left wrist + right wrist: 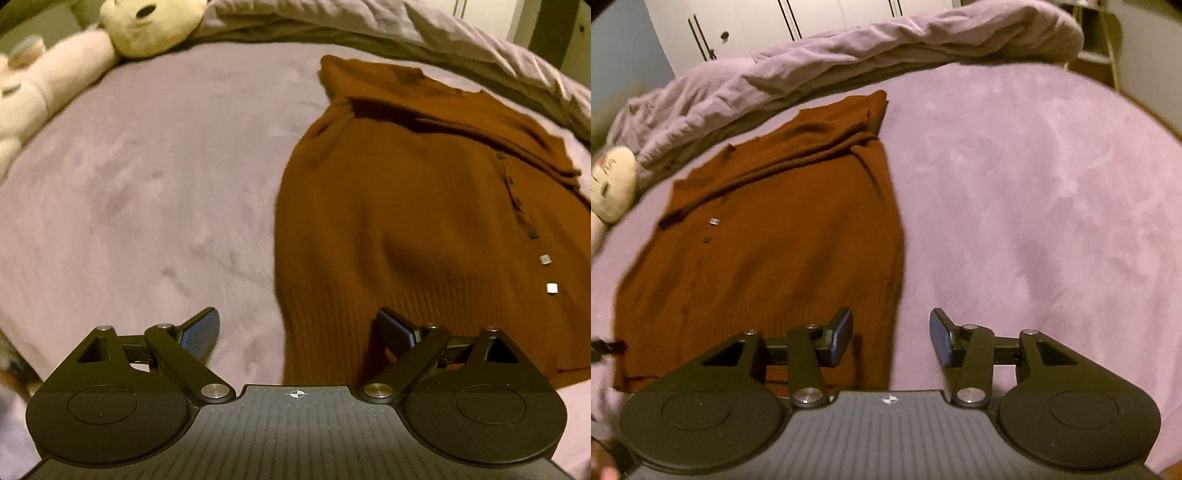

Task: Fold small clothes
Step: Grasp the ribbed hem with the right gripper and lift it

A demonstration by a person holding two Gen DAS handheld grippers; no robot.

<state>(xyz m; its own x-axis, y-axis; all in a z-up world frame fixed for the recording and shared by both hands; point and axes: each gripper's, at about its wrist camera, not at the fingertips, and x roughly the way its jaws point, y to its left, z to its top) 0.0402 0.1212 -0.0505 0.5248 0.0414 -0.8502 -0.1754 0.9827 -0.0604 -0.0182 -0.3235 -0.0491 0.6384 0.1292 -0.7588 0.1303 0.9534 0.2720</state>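
A rust-brown knitted cardigan with a row of small buttons lies flat on the purple bed cover, its sleeves folded across the upper part. My left gripper is open and empty above the cardigan's bottom left hem corner, one finger over the cover and one over the ribbed hem. In the right wrist view the cardigan fills the left side. My right gripper is open and empty above its bottom right hem corner, straddling the side edge.
Plush toys lie at the far left of the bed; one shows in the right wrist view. A bunched grey-purple duvet runs along the far edge. White wardrobe doors stand behind. Bare cover lies right of the cardigan.
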